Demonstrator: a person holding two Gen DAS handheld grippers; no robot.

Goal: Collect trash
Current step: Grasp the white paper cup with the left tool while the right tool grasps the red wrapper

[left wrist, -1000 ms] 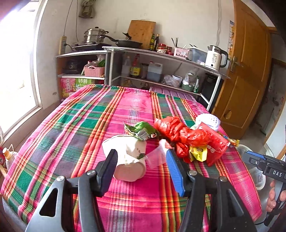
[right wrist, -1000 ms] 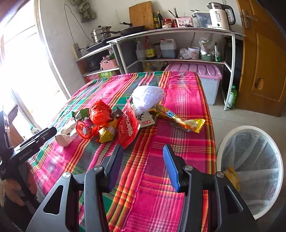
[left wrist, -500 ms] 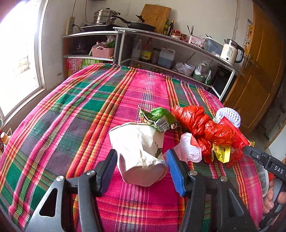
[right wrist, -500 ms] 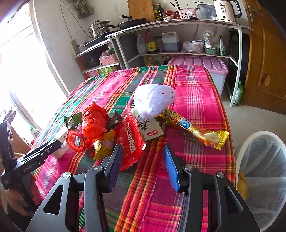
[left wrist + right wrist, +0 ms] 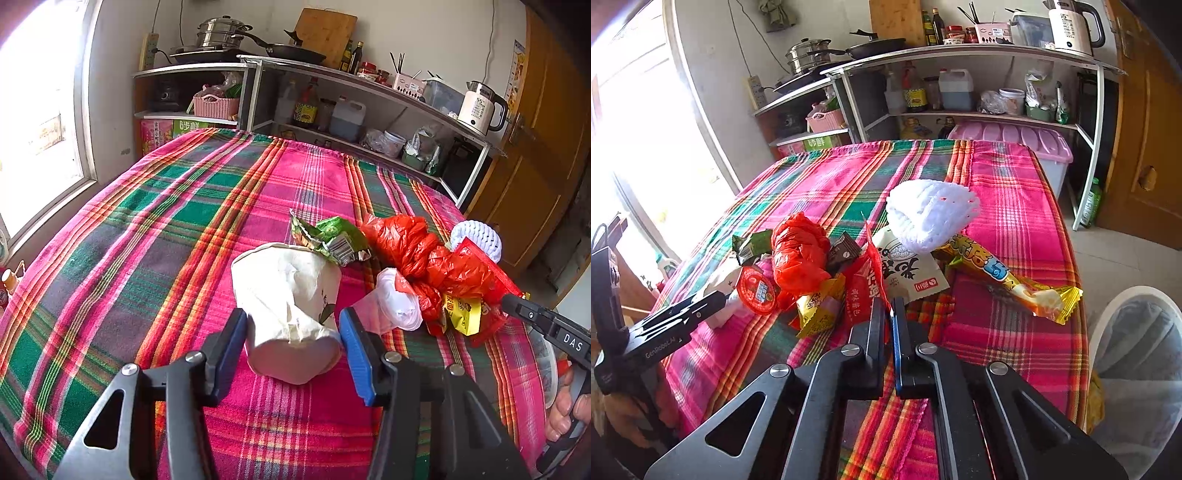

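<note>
A crumpled white paper cup [image 5: 291, 310] lies on its side on the plaid tablecloth [image 5: 184, 206]. My left gripper [image 5: 291, 339] is open, its fingers on either side of the cup's base. My right gripper [image 5: 889, 317] is shut on the edge of a red snack wrapper [image 5: 862, 288] in the trash pile. The pile holds a red plastic bag [image 5: 799, 254], a green wrapper [image 5: 328, 238], a white foam net [image 5: 932, 212], a yellow wrapper [image 5: 1008, 284] and a clear plastic cup [image 5: 391, 306].
A white bin with a liner [image 5: 1137, 373] stands on the floor at the table's right edge. Metal shelves [image 5: 369, 110] with pots, bottles and a kettle line the back wall. A wooden door [image 5: 535, 155] is at right, a window at left.
My left gripper has moved forward until its fingers flank the paper cup. My right gripper has moved forward to the pile and closed on the red wrapper's edge.
</note>
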